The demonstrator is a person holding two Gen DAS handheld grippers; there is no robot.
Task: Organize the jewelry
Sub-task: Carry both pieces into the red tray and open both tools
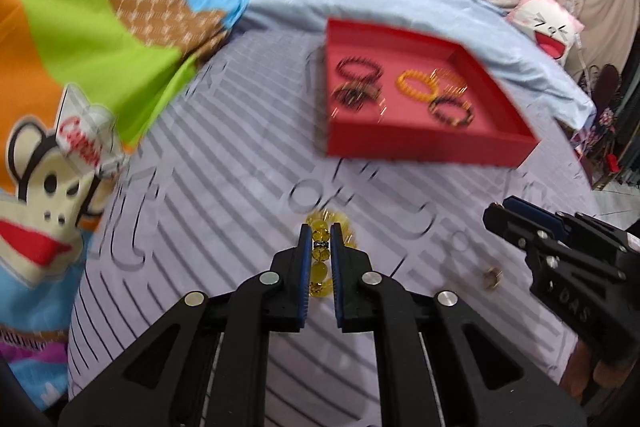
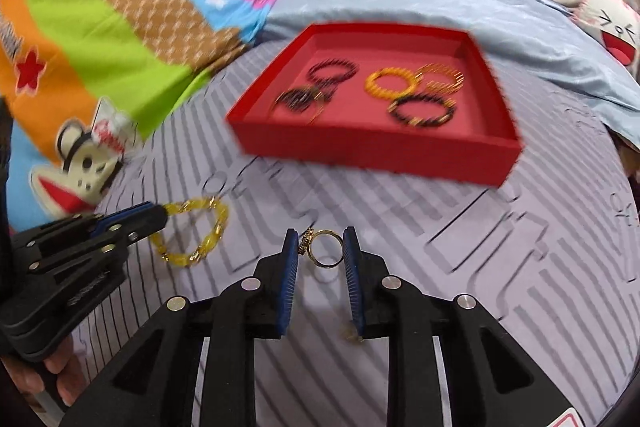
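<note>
Motion blur smears the bracelets (image 2: 400, 91) inside the red tray (image 2: 372, 147); a small gold piece (image 1: 493, 277) near it is unidentifiable.

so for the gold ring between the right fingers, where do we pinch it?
Across the band of the gold ring, from above. It appears to lie flat on the striped sheet with the right gripper open around it, so closing on opposite outer edges suits the thin hoop; its decorated part sits left.
</note>
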